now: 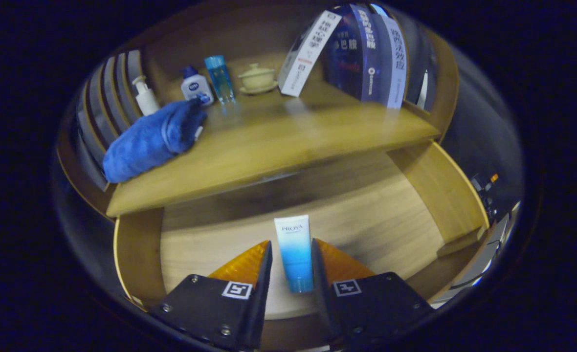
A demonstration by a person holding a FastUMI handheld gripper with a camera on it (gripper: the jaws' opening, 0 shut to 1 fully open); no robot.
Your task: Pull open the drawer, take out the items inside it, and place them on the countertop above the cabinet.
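A white-and-blue cosmetic tube (pixel 294 249) sits between my fingertips, cap end toward me and flat end pointing away. My gripper (pixel 291 242) is shut on the tube, one finger against each side, above the pale wooden floor of the open drawer (pixel 376 220). The tube looks sharp while the drawer floor behind it is blurred. The wooden countertop (pixel 278 142) lies beyond and above the drawer.
A rolled blue towel (pixel 151 139) lies on the countertop's left part. Behind it stand a white pump bottle (pixel 145 97), a small white bottle with a blue cap (pixel 195 87), a clear blue bottle (pixel 219 78) and a cream lidded cup (pixel 257 78). Books and a box (pixel 362 54) lean at the back right.
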